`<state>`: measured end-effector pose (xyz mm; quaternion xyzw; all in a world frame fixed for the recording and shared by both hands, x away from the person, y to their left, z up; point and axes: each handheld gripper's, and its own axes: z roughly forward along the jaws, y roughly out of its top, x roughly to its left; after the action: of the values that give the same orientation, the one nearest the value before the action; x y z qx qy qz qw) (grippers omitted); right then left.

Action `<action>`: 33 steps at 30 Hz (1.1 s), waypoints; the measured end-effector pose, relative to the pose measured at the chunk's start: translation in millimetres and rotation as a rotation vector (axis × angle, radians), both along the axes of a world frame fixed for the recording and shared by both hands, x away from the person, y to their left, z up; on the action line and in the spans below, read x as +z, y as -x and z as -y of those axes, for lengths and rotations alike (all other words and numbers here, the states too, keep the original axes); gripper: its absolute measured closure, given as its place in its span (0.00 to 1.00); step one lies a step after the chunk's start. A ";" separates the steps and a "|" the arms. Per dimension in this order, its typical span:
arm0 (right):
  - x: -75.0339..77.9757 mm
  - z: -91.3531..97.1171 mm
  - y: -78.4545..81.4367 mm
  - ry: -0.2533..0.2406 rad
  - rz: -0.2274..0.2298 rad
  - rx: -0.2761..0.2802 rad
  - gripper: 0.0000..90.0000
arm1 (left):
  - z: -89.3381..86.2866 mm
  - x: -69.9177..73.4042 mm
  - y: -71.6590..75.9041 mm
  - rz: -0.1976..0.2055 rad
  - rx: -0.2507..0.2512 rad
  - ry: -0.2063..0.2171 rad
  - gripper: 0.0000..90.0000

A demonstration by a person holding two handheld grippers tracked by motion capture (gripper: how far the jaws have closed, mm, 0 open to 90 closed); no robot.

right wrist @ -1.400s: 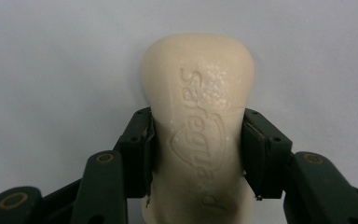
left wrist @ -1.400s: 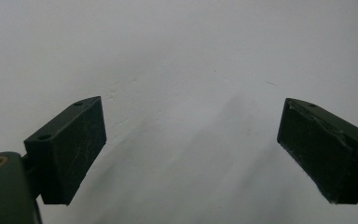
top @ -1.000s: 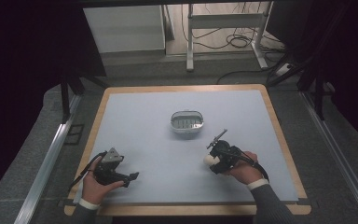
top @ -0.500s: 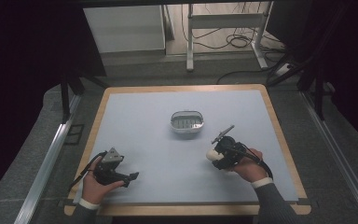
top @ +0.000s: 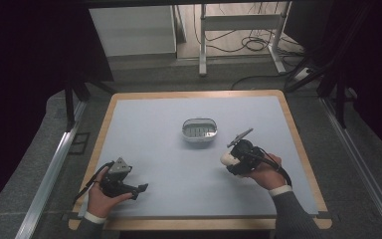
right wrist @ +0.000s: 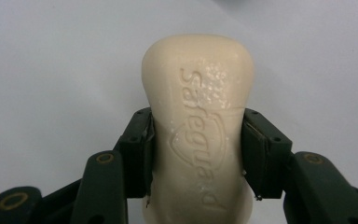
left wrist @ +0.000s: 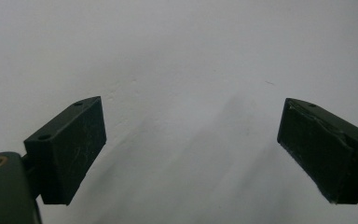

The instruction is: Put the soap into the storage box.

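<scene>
near the right edge of the bench [top: 144,124], toward its near side, the right claw [right wrist: 196,154] is pinching a cream bar of soap [right wrist: 198,126]. both pads press flat on the bar's long sides at its narrow waist, and the rounded end projects well past the fingertips. the embossed face of the bar, with raised lettering, is turned to the right gripper view. in the high view the soap [top: 227,158] shows as a pale lump at the front of the right claw [top: 230,160], held by the person's right hand [top: 261,172], over the pale blue surface.

between the soap and the far edge, about mid-bench, stands a small oval soap dish [top: 199,130] with a slatted insert; it is near the right claw but apart from it.

at the near left corner, the left claw [top: 142,188] is held low over the bench in the person's left hand [top: 102,199]. in the left gripper view the left claw [left wrist: 191,154] is spread wide, with bare bench surface between its pads.
</scene>
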<state>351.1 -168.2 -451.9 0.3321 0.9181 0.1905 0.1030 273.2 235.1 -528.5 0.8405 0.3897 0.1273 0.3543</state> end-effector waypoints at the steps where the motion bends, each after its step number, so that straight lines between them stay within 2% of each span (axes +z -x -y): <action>1: -0.2 -0.2 -0.5 0.000 0.001 0.005 0.55 | 0.1 0.0 0.0 -0.001 -0.001 0.001 0.09; 2: -0.2 -0.8 -1.4 -0.001 0.002 0.004 0.55 | 0.2 0.2 0.1 -0.003 -0.003 0.007 0.09; 3: 0.1 -0.9 -2.0 -0.001 0.002 0.003 0.55 | -0.1 1.6 0.8 -0.006 -0.012 0.032 0.09; 5: -0.1 -1.5 -3.4 -0.003 0.006 0.003 0.55 | -0.4 2.2 0.9 -0.006 -0.013 0.038 0.09; 7: -0.3 -2.1 -4.7 -0.004 0.007 0.008 0.55 | -1.4 2.3 0.9 -0.003 -0.005 0.026 0.09; 20: 2.8 -9.8 -20.9 -0.002 0.033 0.025 0.55 | -0.6 1.4 0.6 -0.004 -0.007 0.020 0.09; 26: 7.7 -15.7 -28.4 0.007 0.042 0.041 0.55 | 0.6 0.3 0.1 -0.011 -0.012 0.013 0.09; 33: 13.1 -21.6 -38.0 -0.005 0.045 0.073 0.55 | -0.4 1.0 0.4 -0.010 -0.010 0.015 0.09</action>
<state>389.1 -146.6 -438.8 0.2944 0.9264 0.2039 0.1158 272.7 235.5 -527.5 0.8403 0.3881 0.1184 0.3594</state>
